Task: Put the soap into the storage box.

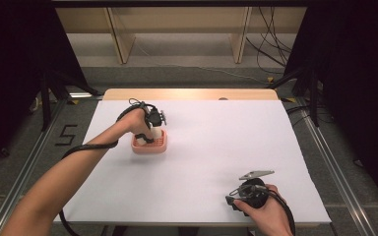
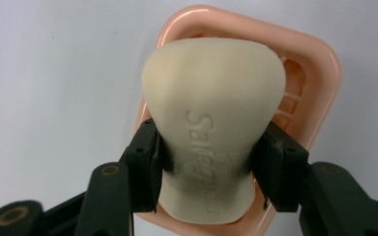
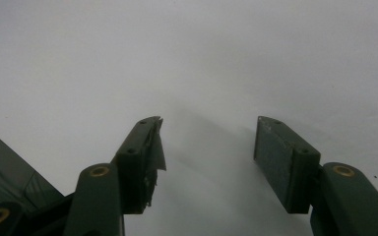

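Left claw [image 2: 206, 162] clamped on the waist of a cream bar of soap [image 2: 209, 128], both pads pressing its sides. The soap sits over a pink slotted soap dish [image 2: 320, 64], which rests on the white bench [image 1: 216, 142] left of centre. Right claw [image 3: 206, 162] at the bench's near right edge, jaws set wide with nothing between them.

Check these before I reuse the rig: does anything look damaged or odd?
Yes. On the right gripper, the lining of one pad has a ragged, peeling edge. The left gripper is clamped on the soap bar over the pink soap dish; nothing there stands out.
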Available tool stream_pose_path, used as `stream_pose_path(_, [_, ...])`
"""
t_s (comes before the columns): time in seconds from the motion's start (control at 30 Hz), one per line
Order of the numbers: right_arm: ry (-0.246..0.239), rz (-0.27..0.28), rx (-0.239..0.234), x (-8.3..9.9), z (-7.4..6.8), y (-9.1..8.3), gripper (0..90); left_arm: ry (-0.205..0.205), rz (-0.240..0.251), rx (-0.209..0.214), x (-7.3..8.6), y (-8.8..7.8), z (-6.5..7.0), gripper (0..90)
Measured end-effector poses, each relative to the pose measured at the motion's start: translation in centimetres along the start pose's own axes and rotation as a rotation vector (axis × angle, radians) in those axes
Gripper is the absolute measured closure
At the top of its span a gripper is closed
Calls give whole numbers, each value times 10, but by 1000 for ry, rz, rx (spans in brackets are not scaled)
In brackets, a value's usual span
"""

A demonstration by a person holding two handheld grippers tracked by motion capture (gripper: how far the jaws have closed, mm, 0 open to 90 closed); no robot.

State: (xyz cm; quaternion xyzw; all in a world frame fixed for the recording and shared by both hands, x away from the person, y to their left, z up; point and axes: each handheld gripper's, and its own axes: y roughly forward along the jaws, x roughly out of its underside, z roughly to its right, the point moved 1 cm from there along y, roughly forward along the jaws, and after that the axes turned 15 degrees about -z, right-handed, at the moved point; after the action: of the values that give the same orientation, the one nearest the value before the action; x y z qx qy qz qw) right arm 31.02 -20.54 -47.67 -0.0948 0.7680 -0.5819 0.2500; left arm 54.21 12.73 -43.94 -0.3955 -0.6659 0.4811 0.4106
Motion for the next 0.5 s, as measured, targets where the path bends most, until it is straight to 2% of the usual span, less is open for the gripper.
stream_pose_path(0.3, [-1, 0, 0, 0, 0, 0, 441, -13, 6, 31, -2, 6, -2, 487])
stream_pose_path(0.37, [-1, 0, 1, 0, 0, 0, 441, -36, 8, 48, -3, 8, -2, 485])
stream_pose_path(0.43, [-1, -1, 1, 0, 0, 0, 440, -43, 7, 54, -3, 8, -2, 482])
stream_pose_path(0.5, [-4, -2, -2, 0, 0, 0, 440, -61, 2, 61, -3, 8, -2, 448])
